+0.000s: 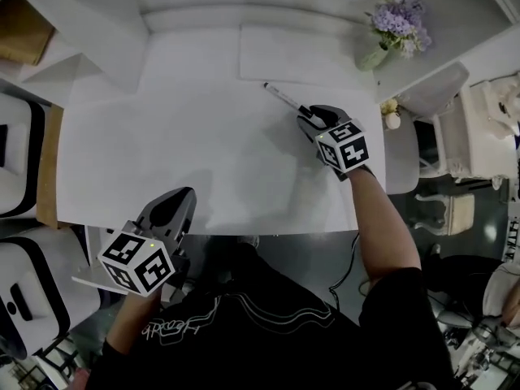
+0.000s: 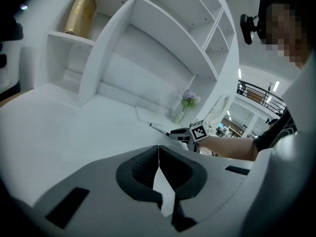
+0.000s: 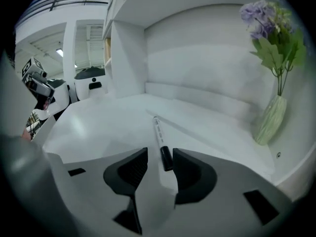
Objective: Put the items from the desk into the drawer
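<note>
A white marker pen with a black cap [image 1: 283, 96] lies on the white desk [image 1: 162, 153] towards the back right. My right gripper [image 1: 309, 114] is at the pen's near end, low over the desk. In the right gripper view the jaws stand open with the black cap end of the pen [image 3: 164, 157] between them; the pads [image 3: 187, 169] do not press on it. My left gripper [image 1: 184, 195] hangs at the desk's front left edge. Its jaws are shut, tips touching, with nothing in them [image 2: 158, 149].
A vase of purple flowers [image 1: 396, 21] stands at the back right, close to the pen. A flat white sheet [image 1: 301, 55] lies behind the pen. White shelves [image 2: 148, 43] rise at the back, one holding a golden object [image 2: 81, 11]. A white panel [image 1: 91, 279] juts out under my left gripper.
</note>
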### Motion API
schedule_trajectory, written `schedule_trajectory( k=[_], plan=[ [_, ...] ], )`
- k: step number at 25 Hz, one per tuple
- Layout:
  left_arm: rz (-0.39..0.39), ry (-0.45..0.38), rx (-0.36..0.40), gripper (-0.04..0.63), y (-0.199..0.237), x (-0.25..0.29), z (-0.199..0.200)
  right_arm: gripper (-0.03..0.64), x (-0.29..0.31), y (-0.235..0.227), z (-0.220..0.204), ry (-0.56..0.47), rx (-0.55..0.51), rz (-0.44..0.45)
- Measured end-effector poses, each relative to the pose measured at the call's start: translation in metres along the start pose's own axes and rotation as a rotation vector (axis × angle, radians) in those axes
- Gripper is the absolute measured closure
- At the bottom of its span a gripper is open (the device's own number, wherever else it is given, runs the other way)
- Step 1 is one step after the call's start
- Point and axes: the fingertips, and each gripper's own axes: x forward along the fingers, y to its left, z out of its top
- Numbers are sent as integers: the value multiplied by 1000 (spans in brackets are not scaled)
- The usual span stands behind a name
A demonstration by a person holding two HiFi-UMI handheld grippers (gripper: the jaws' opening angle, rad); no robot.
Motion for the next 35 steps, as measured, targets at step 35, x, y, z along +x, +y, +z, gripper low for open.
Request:
schedule_trajectory(
  k=[35],
  plan=[
    [54,-89,-13,574,59,-184,-40,529,-71,270,58,-111,117,168]
  ],
)
